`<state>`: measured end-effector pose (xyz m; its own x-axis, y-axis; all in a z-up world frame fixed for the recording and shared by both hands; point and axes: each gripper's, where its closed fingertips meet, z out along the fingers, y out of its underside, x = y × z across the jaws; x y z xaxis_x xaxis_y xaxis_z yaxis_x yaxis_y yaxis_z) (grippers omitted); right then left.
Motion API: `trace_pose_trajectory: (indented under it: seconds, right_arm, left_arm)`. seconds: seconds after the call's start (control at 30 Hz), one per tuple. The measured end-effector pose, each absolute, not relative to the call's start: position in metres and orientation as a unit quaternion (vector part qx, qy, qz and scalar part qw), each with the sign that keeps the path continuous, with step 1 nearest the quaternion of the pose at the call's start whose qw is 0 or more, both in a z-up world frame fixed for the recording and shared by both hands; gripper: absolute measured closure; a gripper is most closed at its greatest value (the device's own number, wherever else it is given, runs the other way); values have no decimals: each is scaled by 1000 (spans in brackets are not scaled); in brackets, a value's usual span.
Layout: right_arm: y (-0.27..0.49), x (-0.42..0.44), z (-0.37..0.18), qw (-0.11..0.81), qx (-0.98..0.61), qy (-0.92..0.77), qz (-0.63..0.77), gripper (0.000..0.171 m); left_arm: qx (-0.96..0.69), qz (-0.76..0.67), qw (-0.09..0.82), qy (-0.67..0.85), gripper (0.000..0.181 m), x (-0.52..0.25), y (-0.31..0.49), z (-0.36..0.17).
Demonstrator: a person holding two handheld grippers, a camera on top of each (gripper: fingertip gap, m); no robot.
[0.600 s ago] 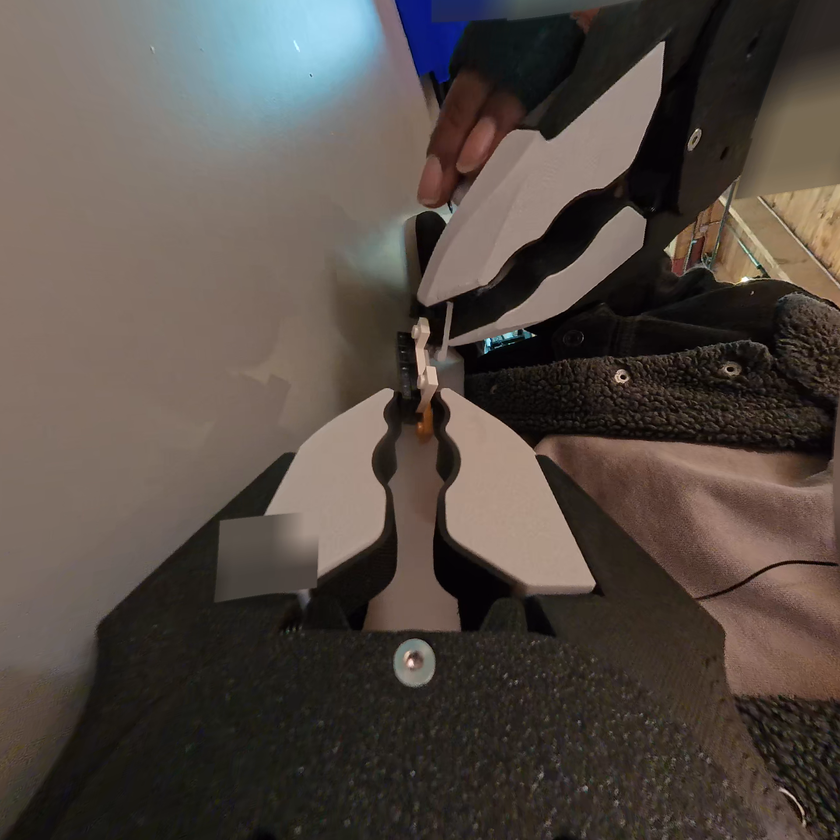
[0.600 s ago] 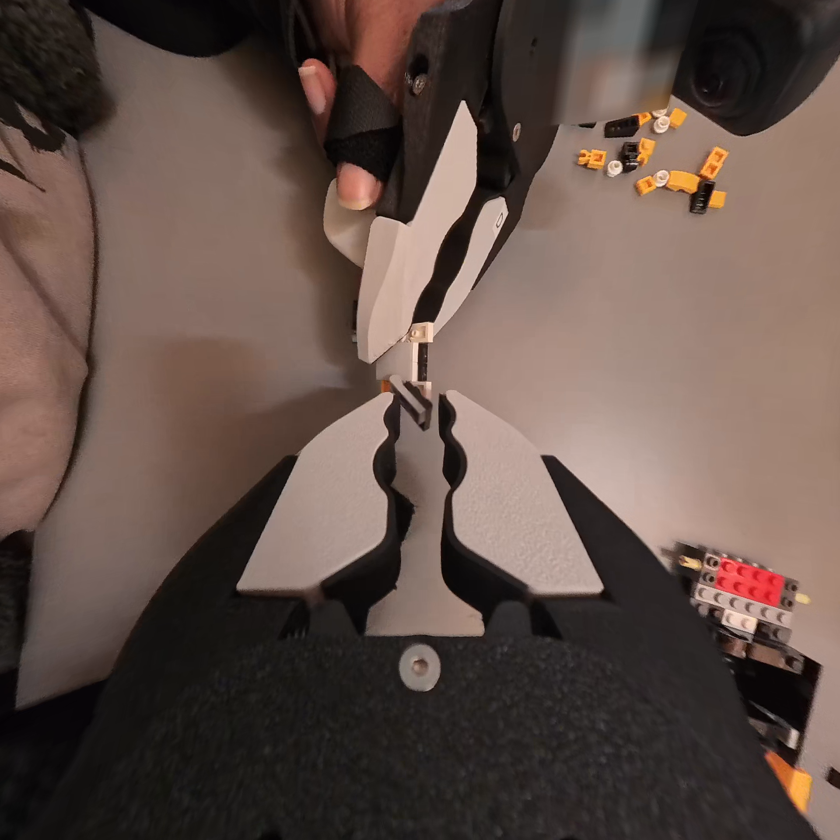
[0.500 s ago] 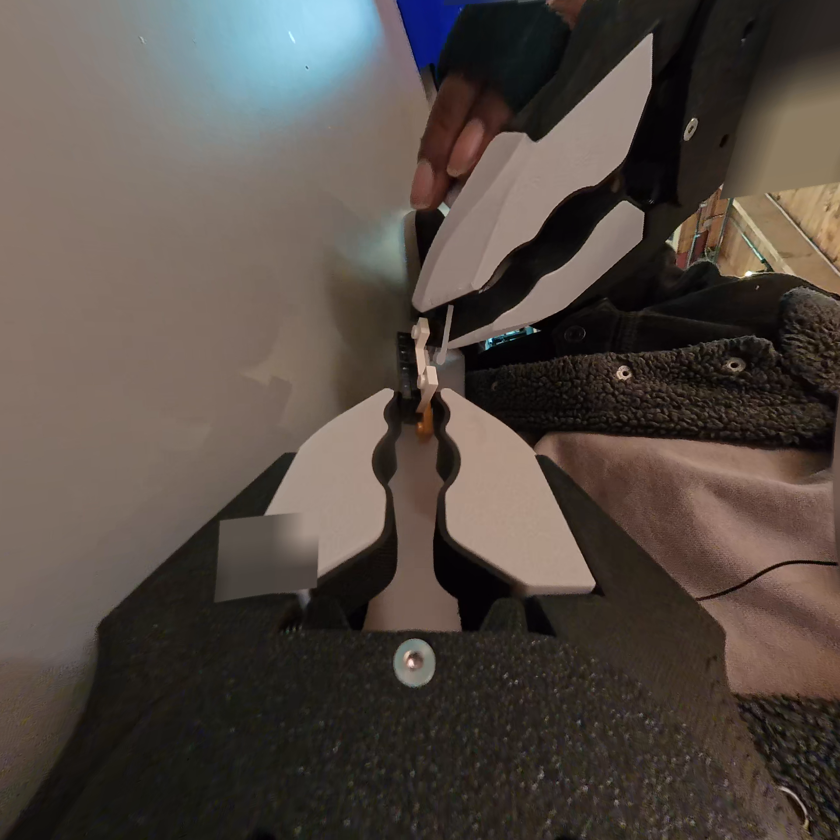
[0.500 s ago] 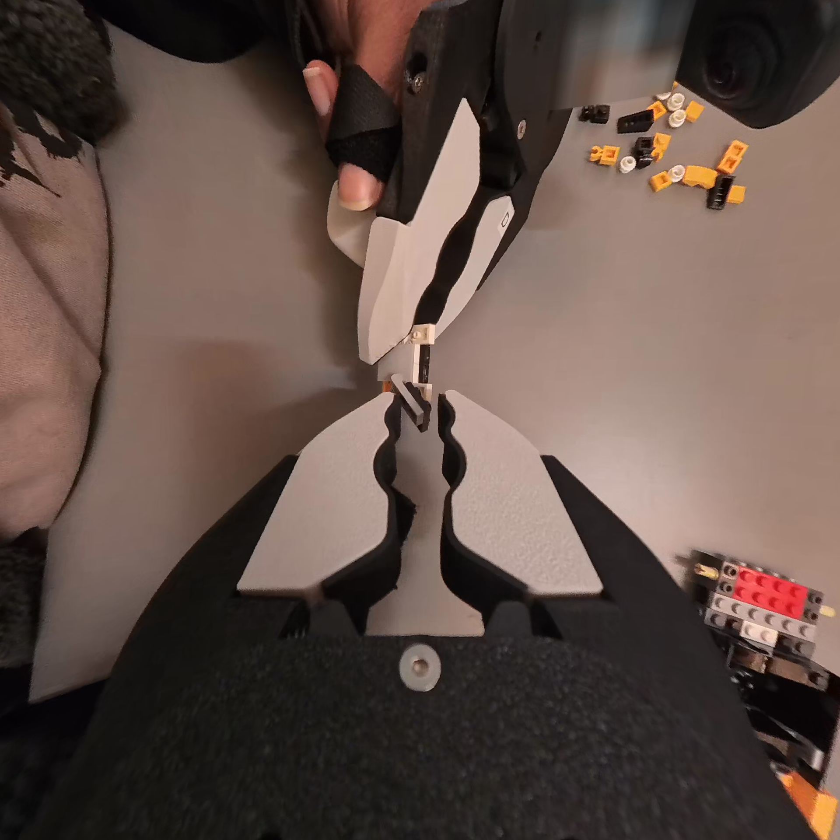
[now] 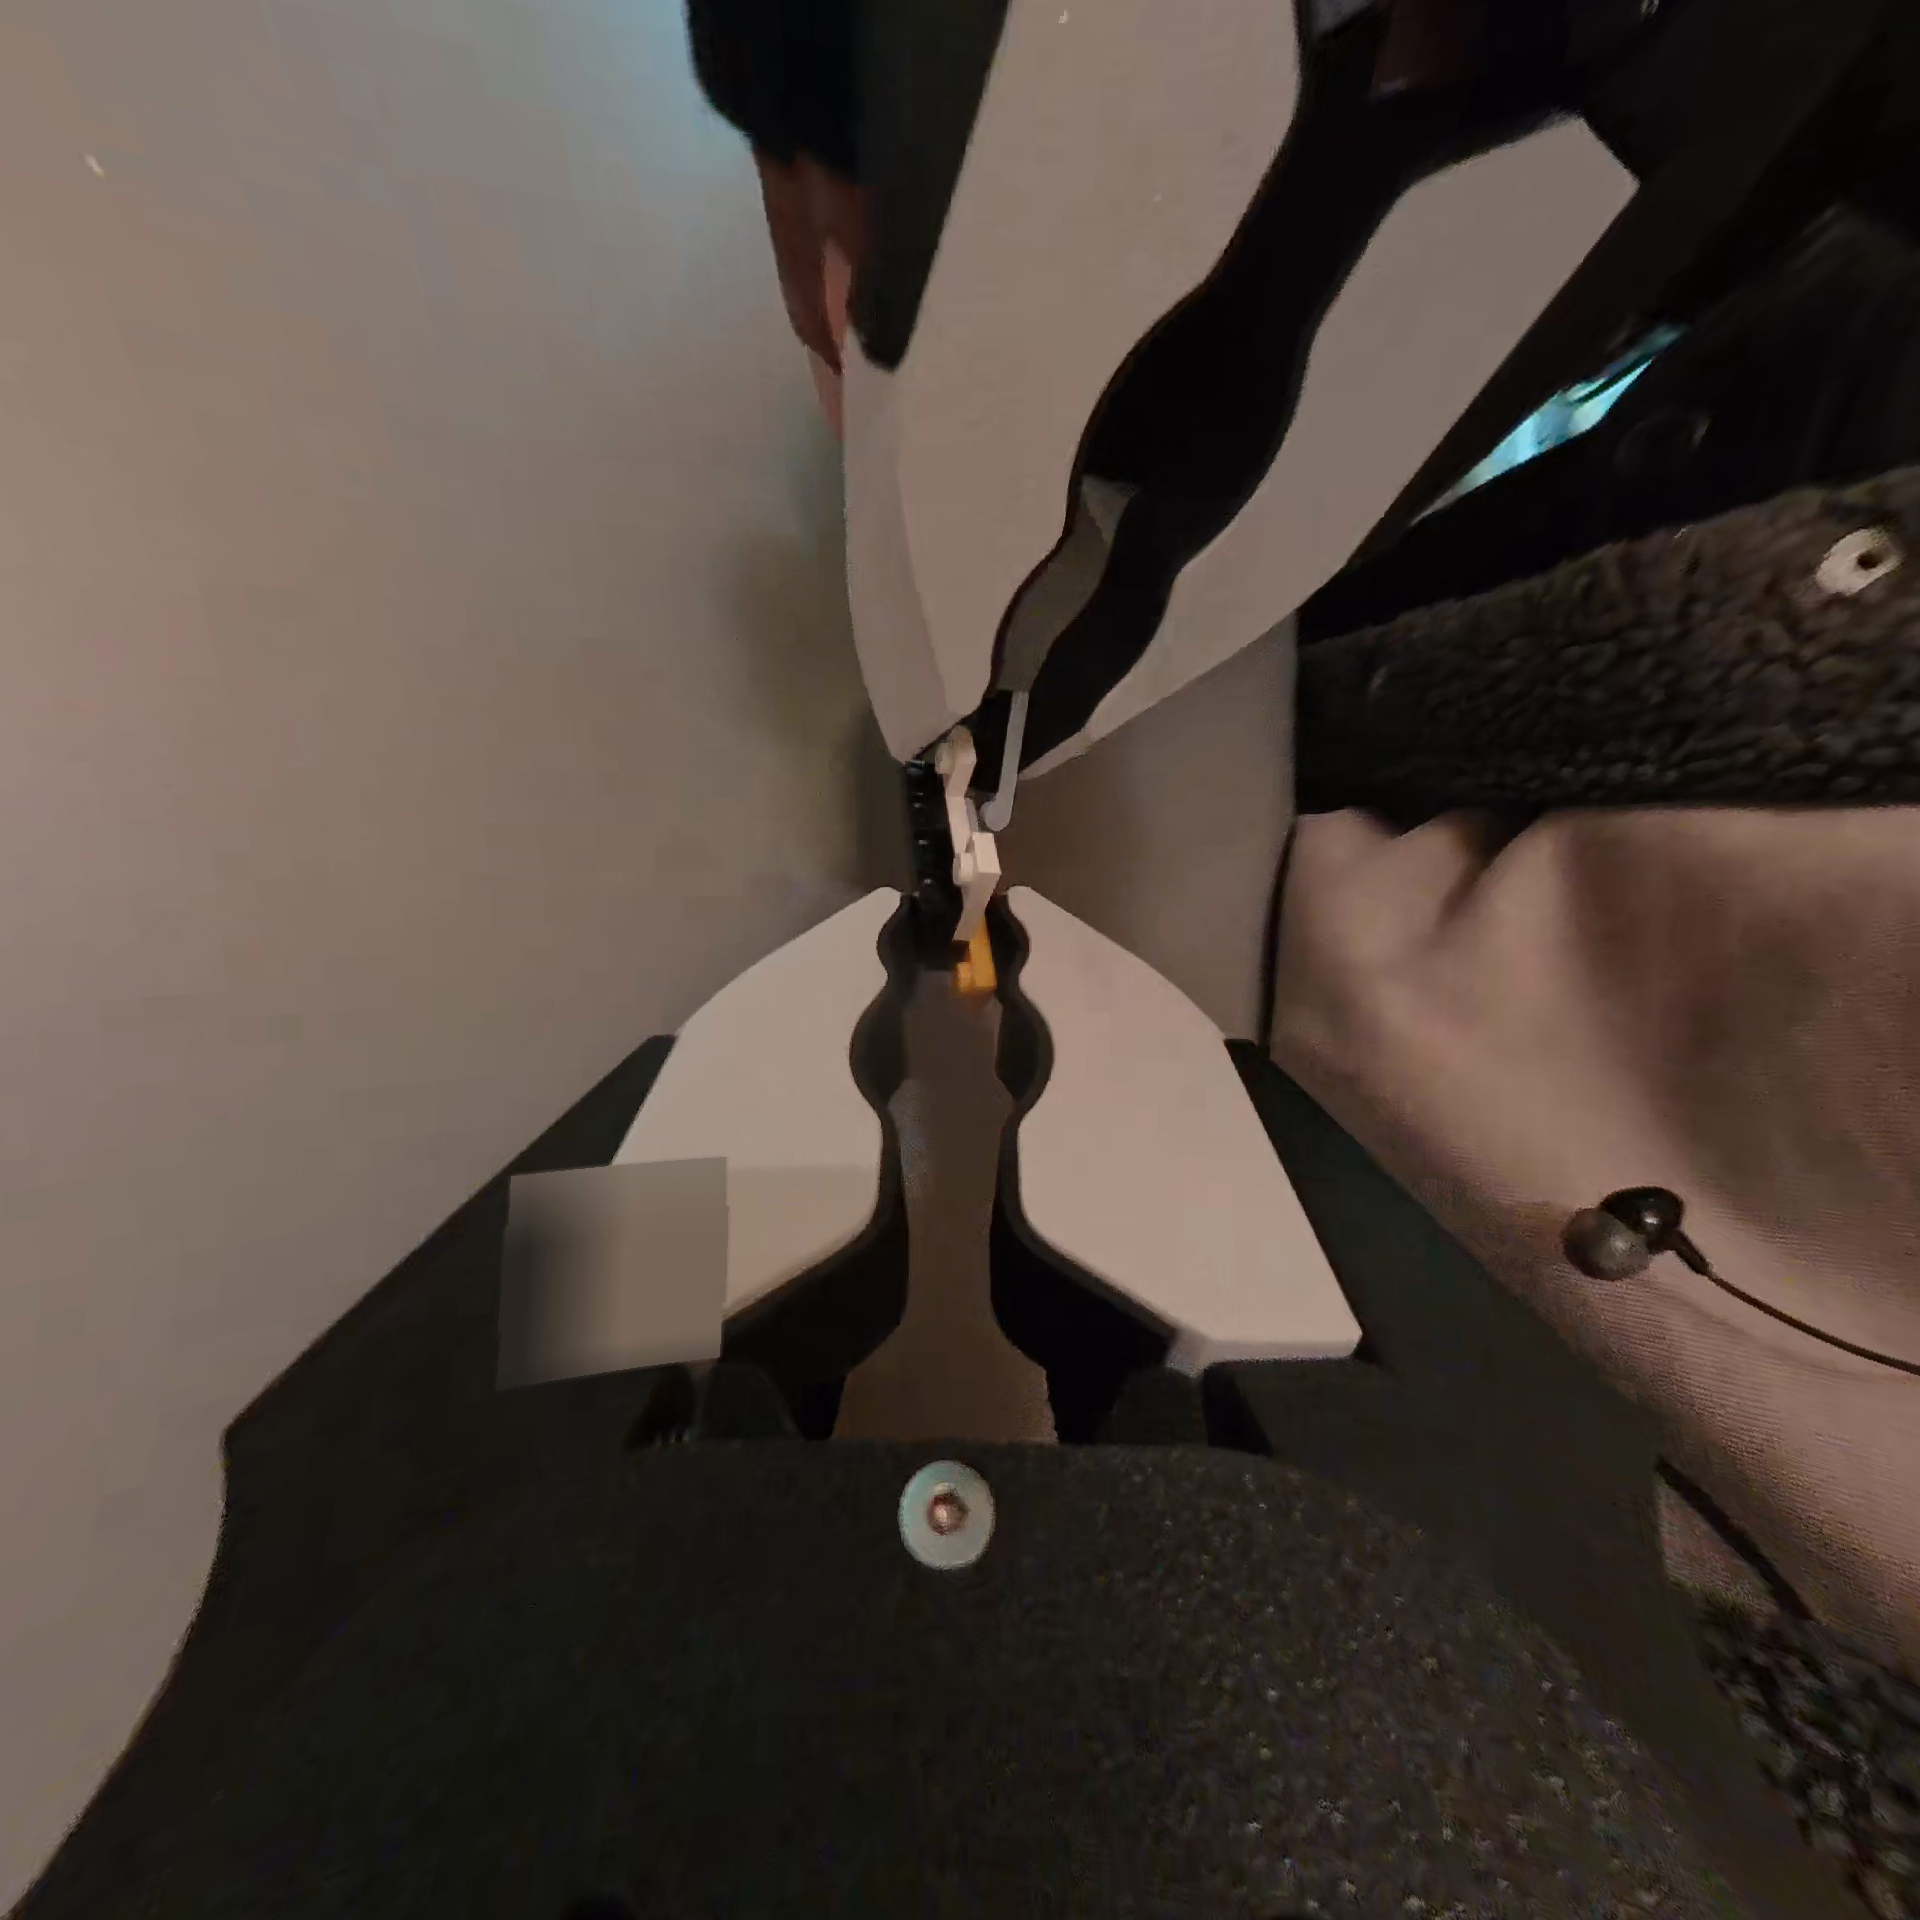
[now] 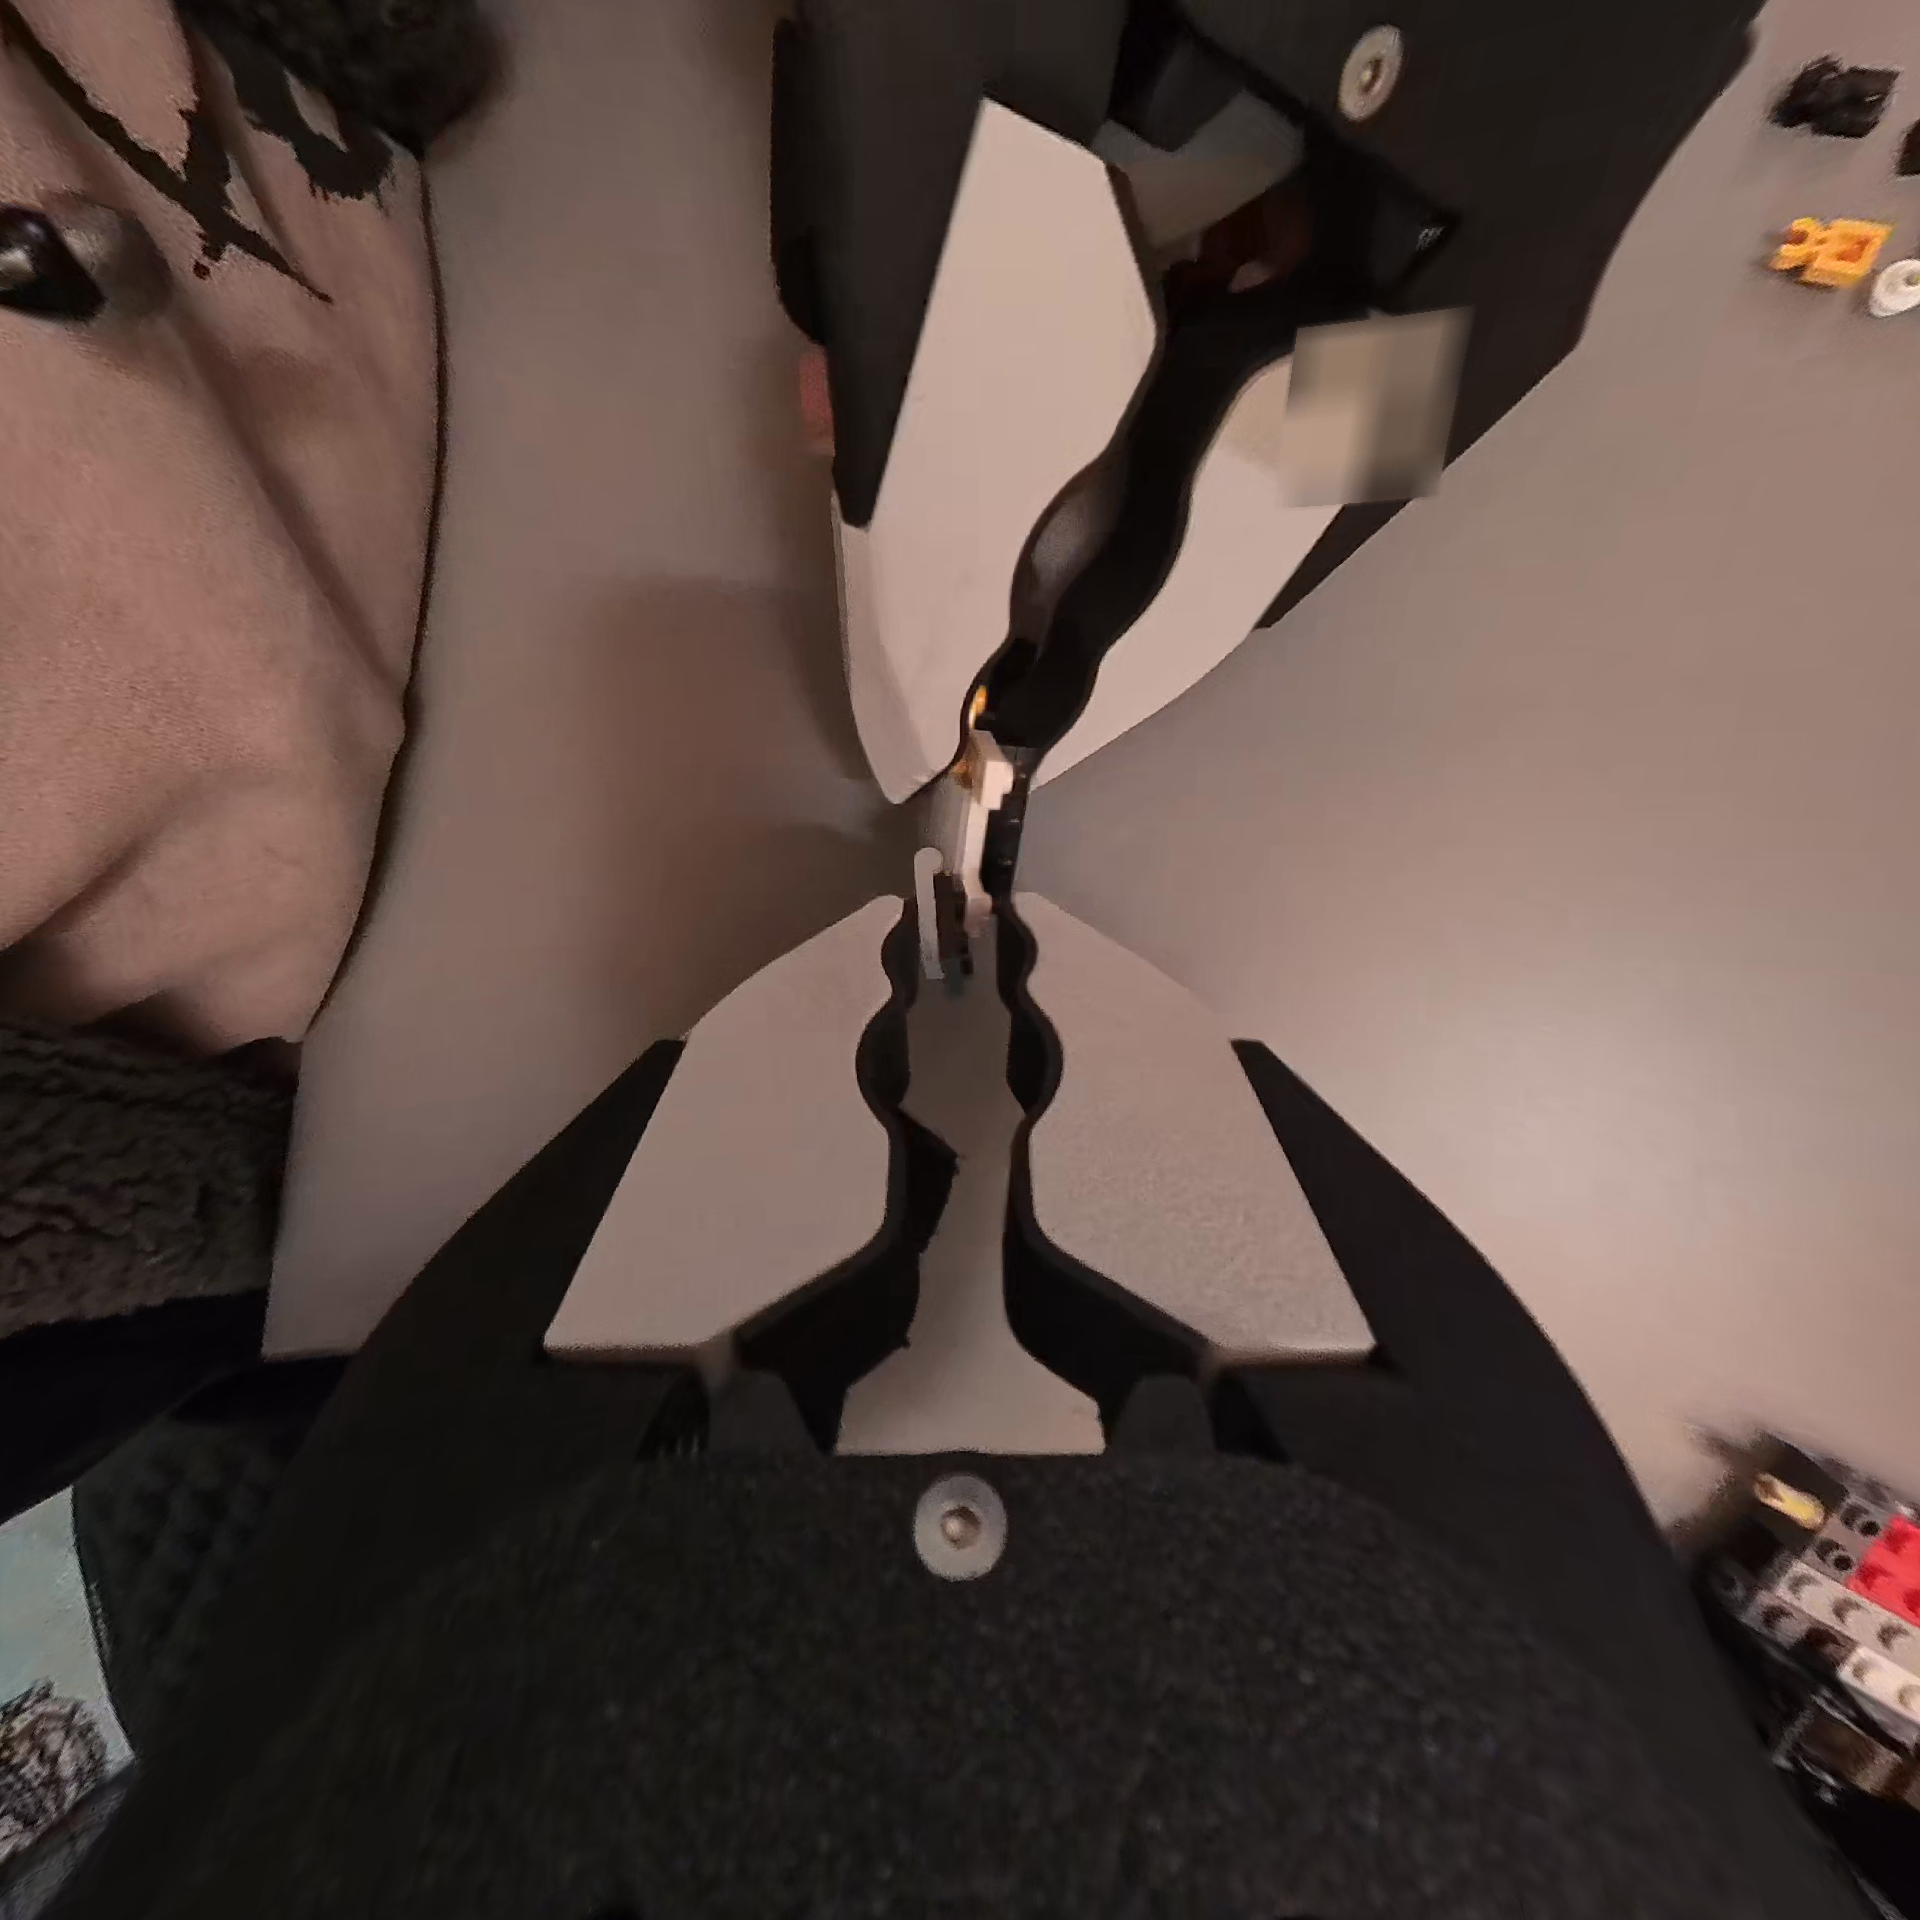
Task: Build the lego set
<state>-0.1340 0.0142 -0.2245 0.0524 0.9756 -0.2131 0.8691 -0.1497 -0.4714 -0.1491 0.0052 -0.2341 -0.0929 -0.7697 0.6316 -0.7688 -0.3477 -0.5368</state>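
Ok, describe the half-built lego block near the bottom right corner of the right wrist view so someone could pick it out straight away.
Start from the pale table in the right wrist view and follow it down to the bottom right corner, past the black body of the near claw. There sits the half-built block, a stack of grey, black and white bricks. Its red brick sets it apart from the small loose orange pieces at the top right.

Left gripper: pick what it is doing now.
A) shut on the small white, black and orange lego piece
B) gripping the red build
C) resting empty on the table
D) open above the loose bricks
A: the left gripper has its tips closed on the small lego piece, with the orange end between the fingers, while the right gripper meets the piece's far end.
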Motion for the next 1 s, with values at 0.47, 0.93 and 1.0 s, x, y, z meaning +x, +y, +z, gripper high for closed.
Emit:
trace_pose_trajectory:
  seconds: [0.47, 0.93, 1.0]
  right_arm:
    - [17, -140, -219, 177, -735, -610, 237, 160]
    - [39, -138, -161, 372, -714, -358, 472, 160]
    - [37, -140, -165, 363, -717, -367, 468, 160]
  left_arm:
    - [-654, -410, 65, 632, 168, -156, 12, -228]
    - [-572, -600, 181, 529, 167, -140, 40, -162]
    - [-576, -591, 171, 539, 167, -142, 38, -165]
